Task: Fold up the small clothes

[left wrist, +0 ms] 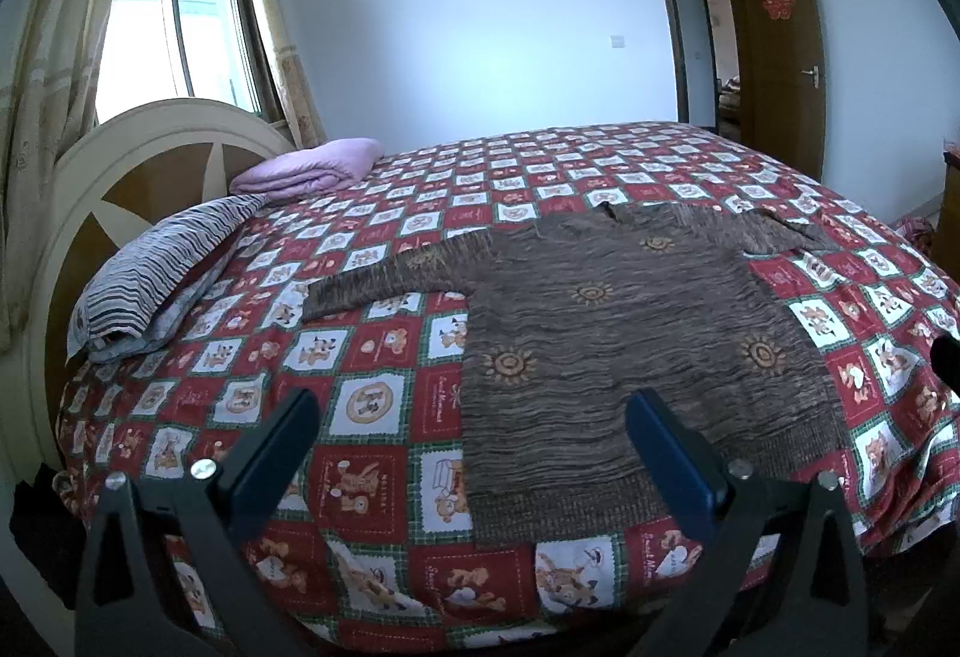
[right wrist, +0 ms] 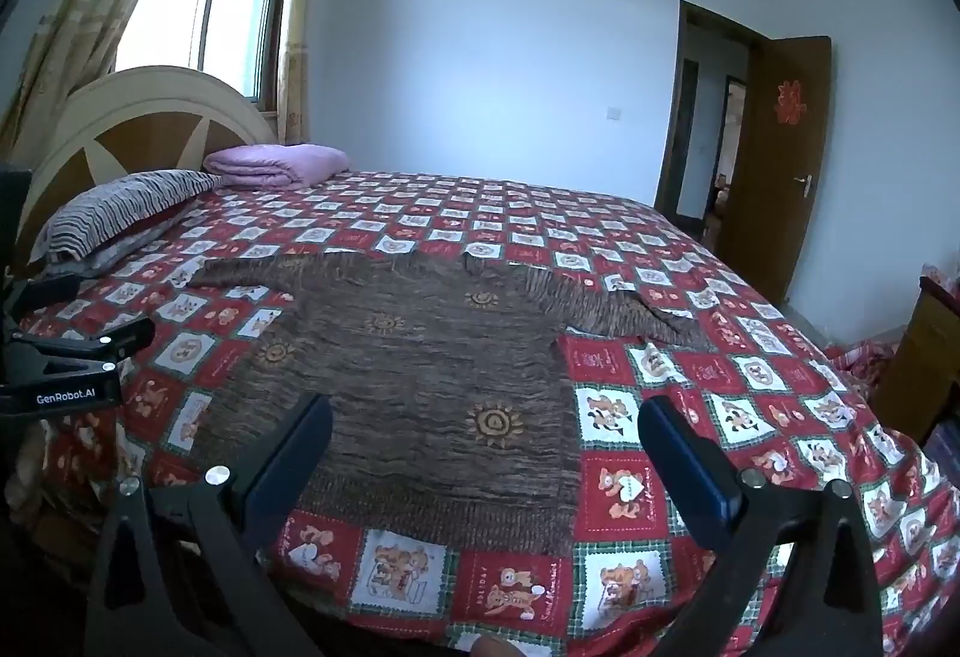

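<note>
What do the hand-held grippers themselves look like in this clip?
The left hand-held gripper and right hand-held gripper match: black angular frames, silver round screws, dark blue flat finger pads. The right wrist view shows white "GenRobot.AI" lettering on the left unit's body. No cables or sleeves are visible.

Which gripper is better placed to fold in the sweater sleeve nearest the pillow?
Probably left: the left gripper faces the sweater on the pillow side; the right gripper sits farther away.

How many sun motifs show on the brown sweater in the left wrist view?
5 on the sweater: one on the left sleeve, one near the collar, one mid-chest, two lower at left and right. Others may hide in the weave.
</note>
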`<state>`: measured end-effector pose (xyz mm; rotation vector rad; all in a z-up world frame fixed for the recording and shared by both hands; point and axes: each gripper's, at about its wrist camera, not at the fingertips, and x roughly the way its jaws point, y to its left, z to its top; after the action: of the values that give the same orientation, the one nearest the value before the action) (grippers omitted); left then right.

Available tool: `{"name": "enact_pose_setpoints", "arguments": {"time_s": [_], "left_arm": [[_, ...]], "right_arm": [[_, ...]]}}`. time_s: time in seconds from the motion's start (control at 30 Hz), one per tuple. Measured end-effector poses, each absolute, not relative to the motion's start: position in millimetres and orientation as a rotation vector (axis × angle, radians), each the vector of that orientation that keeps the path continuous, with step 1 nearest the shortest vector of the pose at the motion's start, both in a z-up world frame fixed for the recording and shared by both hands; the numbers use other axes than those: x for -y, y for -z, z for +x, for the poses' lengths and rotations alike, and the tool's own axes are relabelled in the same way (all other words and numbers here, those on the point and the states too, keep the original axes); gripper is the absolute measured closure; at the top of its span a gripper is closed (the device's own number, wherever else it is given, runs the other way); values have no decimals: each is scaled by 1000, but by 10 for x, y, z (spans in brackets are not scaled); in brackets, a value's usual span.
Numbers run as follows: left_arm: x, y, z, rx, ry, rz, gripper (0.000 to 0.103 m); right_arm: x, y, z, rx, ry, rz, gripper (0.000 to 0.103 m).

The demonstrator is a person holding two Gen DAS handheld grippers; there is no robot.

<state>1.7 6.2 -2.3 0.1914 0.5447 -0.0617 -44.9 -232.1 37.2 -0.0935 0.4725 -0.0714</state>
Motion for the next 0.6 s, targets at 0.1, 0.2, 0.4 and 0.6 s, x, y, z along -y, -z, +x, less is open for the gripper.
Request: {"name": "enact_pose_setpoints", "arguments": {"time_s": [0.1, 0.2, 0.4, 0.6], "left_arm": [[-63, 27, 15, -545, 62, 191, 0], [-64, 29, 15, -545, 62, 190, 0], [-69, 35, 14, -548, 60, 190, 0], [-74, 44, 11, -549, 60, 188, 0]], "right_arm": [[2303, -371, -448, -474, 73, -94, 1], [2298, -368, -454, -475, 72, -93, 1], [2284, -343, -437, -482, 70, -90, 1], [2285, -333, -433, -483, 69, -87, 1]]}}
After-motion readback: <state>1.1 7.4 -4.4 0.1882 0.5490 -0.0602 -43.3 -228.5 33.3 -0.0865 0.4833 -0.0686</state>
